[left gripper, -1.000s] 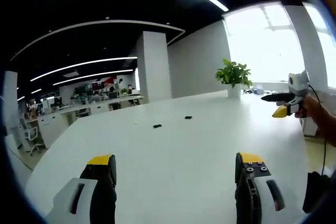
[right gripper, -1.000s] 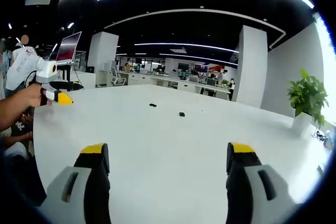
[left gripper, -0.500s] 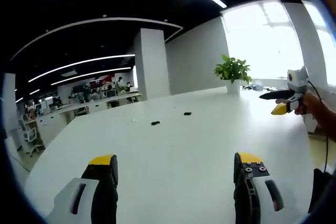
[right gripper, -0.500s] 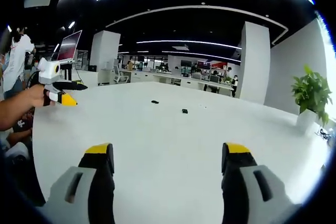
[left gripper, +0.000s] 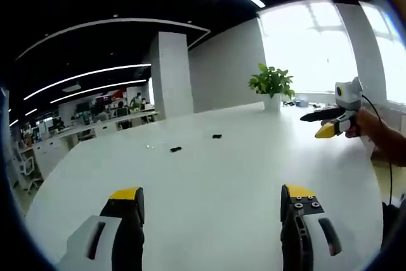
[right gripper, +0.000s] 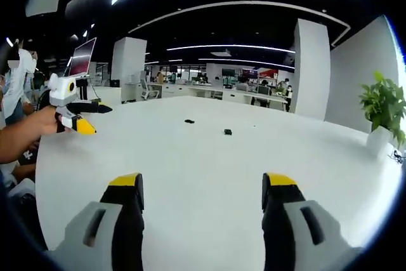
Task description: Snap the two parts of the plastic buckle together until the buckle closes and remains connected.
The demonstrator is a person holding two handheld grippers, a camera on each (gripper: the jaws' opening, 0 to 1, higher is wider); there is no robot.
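We hold both tongs above a broad white counter [left gripper: 209,176], each gaping wide with nothing between its yellow-tipped jaws. In the left gripper view our left tongs [left gripper: 212,202] rise from the bottom, and the right tongs [left gripper: 327,122] come in at the right edge, held in a hand [left gripper: 368,132] well above the counter. In the right gripper view the right tongs [right gripper: 203,188] stand wide apart too, with the left tongs [right gripper: 79,115] at the left edge.

The two black buckle parts [left gripper: 176,150] [left gripper: 217,136] lie far ahead on the counter, near each other but apart, unjoined; they also show in the right gripper view [right gripper: 188,120] [right gripper: 228,132]. A potted plant [left gripper: 271,87] stands at the counter's far edge.
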